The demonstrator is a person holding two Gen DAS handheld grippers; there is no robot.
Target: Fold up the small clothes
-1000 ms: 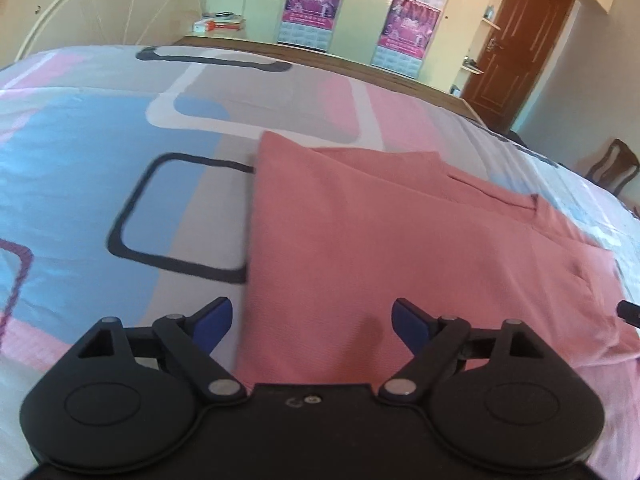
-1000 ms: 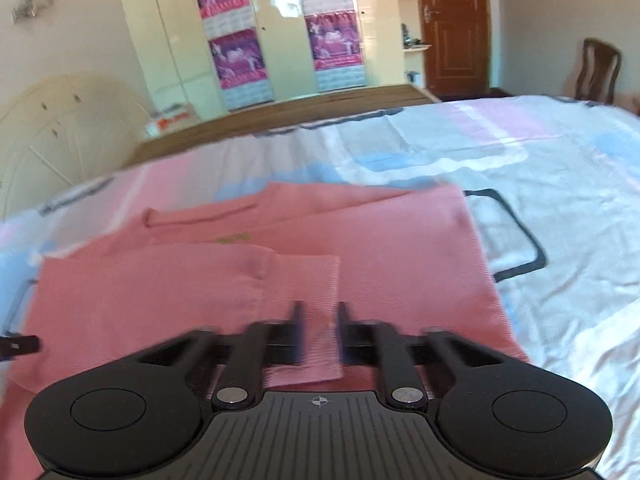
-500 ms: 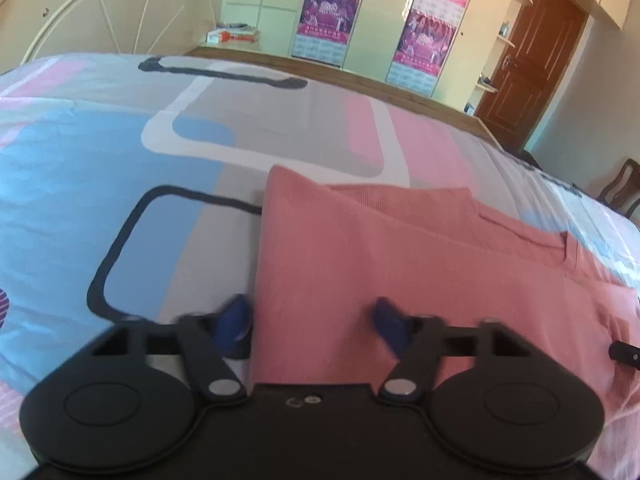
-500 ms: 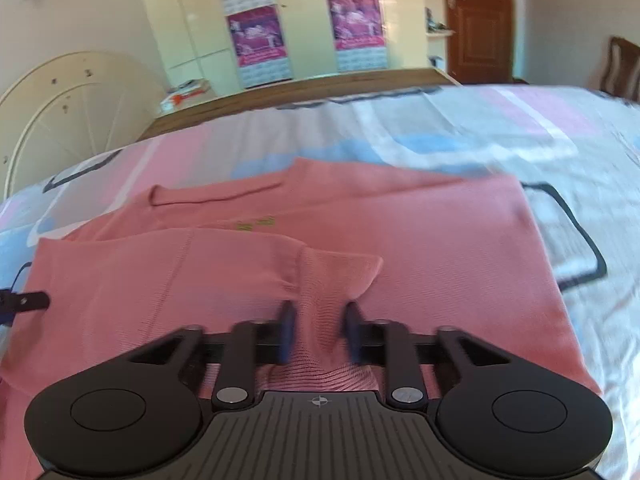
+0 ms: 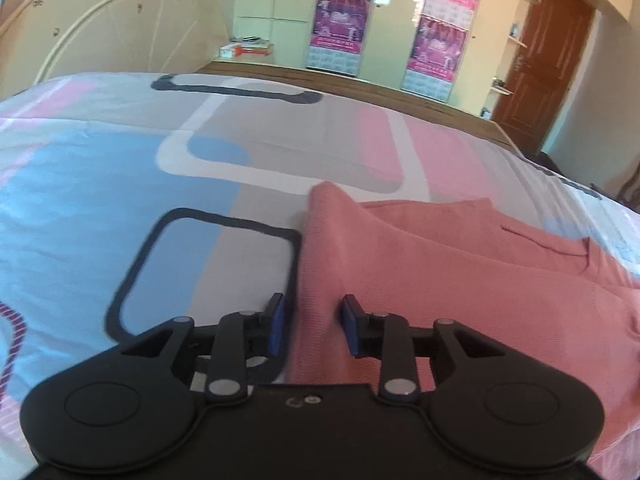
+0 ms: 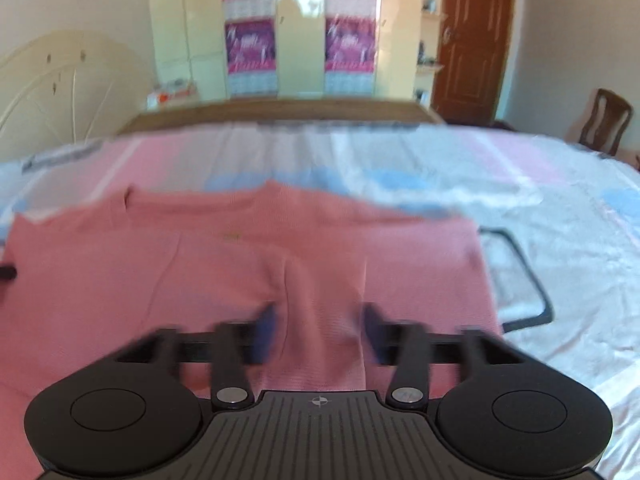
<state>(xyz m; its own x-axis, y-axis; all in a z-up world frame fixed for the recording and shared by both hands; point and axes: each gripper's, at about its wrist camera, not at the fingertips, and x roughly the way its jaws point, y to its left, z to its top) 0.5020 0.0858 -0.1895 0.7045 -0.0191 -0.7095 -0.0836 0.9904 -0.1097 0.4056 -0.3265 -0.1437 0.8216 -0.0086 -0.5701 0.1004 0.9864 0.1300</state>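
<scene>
Pink garment [image 5: 460, 280] lies spread on the patterned bedsheet [image 5: 120, 184], directly ahead of and under both tools.

Left gripper [image 5: 312, 326]: a second ago its blue pads stood wide, well apart, over flat cloth. The jaws have just been closing. Now the pads straddle the garment's left edge, which has bunched into a raised ridge running away from the tool toward the far corner. Left fingertip [image 5: 276, 324] sits just outside the edge, over the sheet; the right one is on the cloth. A gap shows between each pad and the ridge, so cloth is between the jaws but not visibly pinched. The tool has shifted toward the garment's edge.

Right gripper [image 6: 318, 332]: half a second ago its jaws were pinched tight on a fold of the sleeve cuff [image 6: 324, 344]. They have just been opening. Pads are motion-blurred now, standing apart on either side of the cuff strip, which lies loose between them. No pressing contact seen.

Far beyond both tools: wardrobe doors with posters [image 6: 250, 52], brown door [image 6: 474, 40], a chair [image 6: 606, 120] to the right.
</scene>
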